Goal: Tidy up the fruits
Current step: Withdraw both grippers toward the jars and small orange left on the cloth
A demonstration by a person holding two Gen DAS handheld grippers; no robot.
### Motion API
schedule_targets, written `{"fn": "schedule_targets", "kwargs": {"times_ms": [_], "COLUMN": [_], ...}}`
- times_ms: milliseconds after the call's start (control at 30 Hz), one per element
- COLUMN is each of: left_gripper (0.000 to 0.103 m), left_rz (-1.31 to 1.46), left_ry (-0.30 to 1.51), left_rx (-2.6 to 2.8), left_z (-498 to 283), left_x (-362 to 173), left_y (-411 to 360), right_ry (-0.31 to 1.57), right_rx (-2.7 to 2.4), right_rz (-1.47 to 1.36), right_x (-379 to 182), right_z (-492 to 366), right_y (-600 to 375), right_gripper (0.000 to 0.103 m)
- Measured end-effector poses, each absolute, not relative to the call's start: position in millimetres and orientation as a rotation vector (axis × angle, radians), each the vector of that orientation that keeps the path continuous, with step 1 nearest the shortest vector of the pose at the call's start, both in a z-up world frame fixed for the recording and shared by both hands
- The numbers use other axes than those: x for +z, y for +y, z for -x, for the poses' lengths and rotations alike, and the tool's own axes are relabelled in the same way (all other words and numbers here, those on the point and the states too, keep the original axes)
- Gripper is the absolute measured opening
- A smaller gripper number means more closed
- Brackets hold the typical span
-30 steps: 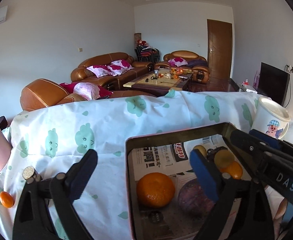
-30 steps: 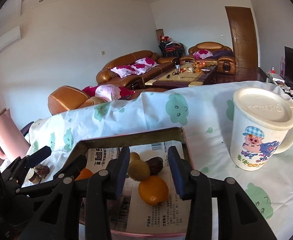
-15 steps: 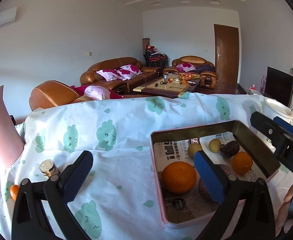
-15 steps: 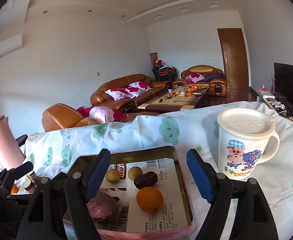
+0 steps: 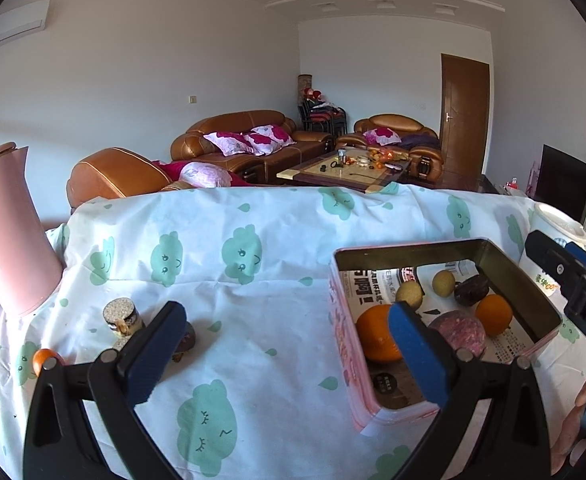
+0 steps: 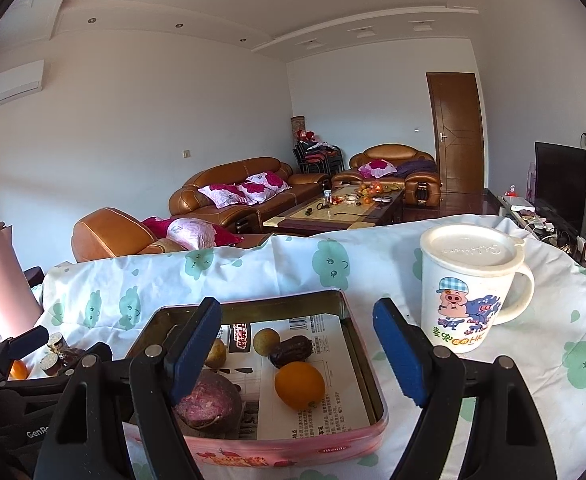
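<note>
Trouble, if it comes, looks likeliest at the left end of the table, where a small orange fruit (image 5: pixel 44 357) sits near the cloth's edge beside two little cork-topped jars (image 5: pixel 119 317) and a dark round fruit (image 5: pixel 186 337). A reach for that fruit could easily knock a jar over or nudge the fruit off the table, since they stand so close together. The pink jug (image 5: pixel 7 232) is also near enough to catch an elbow.

Both tools are empty and touch nothing. The left gripper (image 5: pixel 283 338) is spread wide above the tablecloth (image 5: pixel 253 248), one blue pad towards the jars, the other over the tin's rim. The right gripper (image 6: pixel 295 346) is released too, held just above the pink tin (image 6: pixel 277 450), with the lidded mug (image 6: pixel 471 292) close on its right.

Most of the fruit already lies in the tin on newspaper: a large orange (image 5: pixel 377 338), a smaller orange (image 6: pixel 299 385), a purple fruit (image 6: pixel 209 400), two yellowish ones (image 6: pixel 266 342) and a brown date (image 6: pixel 291 349).
</note>
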State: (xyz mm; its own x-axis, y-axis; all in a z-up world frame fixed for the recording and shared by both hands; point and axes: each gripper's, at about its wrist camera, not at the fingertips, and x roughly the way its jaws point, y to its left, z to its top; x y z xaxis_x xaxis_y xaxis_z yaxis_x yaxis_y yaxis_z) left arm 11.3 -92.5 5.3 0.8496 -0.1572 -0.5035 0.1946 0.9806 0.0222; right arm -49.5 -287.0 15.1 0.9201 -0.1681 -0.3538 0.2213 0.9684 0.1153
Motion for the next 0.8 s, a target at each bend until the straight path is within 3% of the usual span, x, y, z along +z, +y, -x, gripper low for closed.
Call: {"fn": "schedule_targets", "kwargs": {"times_ms": [400, 800], "left_gripper": [0.103, 0.103], "left_rz": [-0.081, -0.024], "left_ry": [0.543, 0.657], "left_rx": [-0.192, -0.094], "left_z": [-3, -24], "left_x": [4, -8], "left_y": [-72, 4], "right_ry": [0.364, 0.441], "right_rx": [-0.243, -0.115], "right_rz": [-0.144, -0.118], "right_x": [15, 9], "right_z": [61, 51], "right_y": [-270, -209], "right_gripper": [0.08, 0.08]}}
